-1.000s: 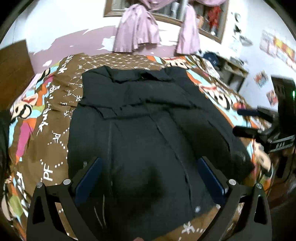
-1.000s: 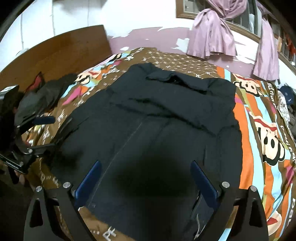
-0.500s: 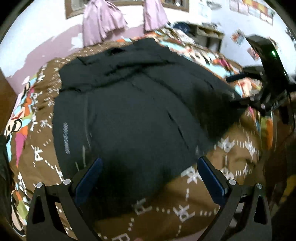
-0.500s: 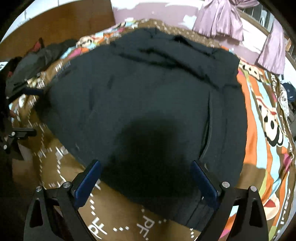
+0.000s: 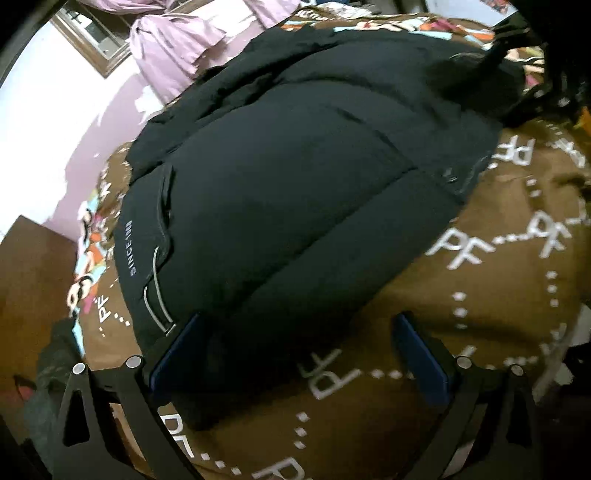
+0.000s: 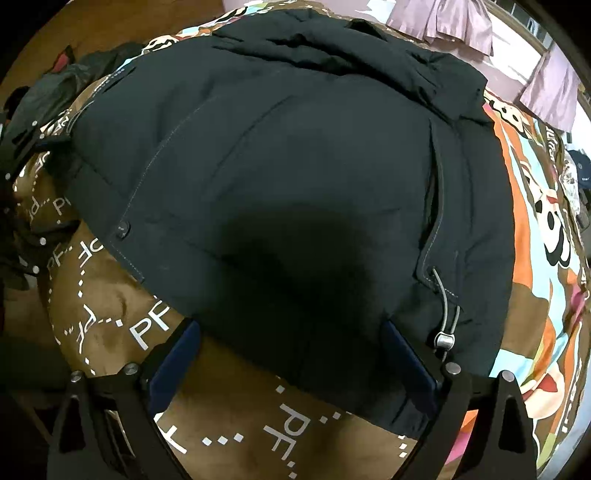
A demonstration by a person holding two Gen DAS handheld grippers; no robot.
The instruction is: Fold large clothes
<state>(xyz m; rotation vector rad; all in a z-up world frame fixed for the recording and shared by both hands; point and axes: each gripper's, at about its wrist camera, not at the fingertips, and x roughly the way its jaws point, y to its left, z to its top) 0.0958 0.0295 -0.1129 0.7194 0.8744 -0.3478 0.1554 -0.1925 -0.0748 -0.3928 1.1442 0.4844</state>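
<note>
A large black puffer jacket (image 5: 295,177) lies spread flat on a bed, on a brown blanket (image 5: 480,295) printed with white "PF" letters. My left gripper (image 5: 299,354) is open, low over the jacket's bottom hem; the hem's left corner sits between its blue pads. In the right wrist view the same jacket (image 6: 295,147) fills the frame. My right gripper (image 6: 291,354) is open, with the hem's edge lying between its fingers. A grey drawcord with a toggle (image 6: 443,338) hangs just beside its right finger.
Pink curtains (image 5: 173,48) hang on the far wall under a window. A colourful cartoon bedspread (image 6: 546,221) lies to the jacket's right. A pile of dark clothes (image 6: 55,85) sits by the wooden headboard (image 6: 92,22). The bed's near edge runs just below both grippers.
Both grippers have dropped and drawn back toward the jacket's bottom hem at the bed's near edge. The jacket now looks closer and the brown blanket shows under the fingers. Both stayed open.
</note>
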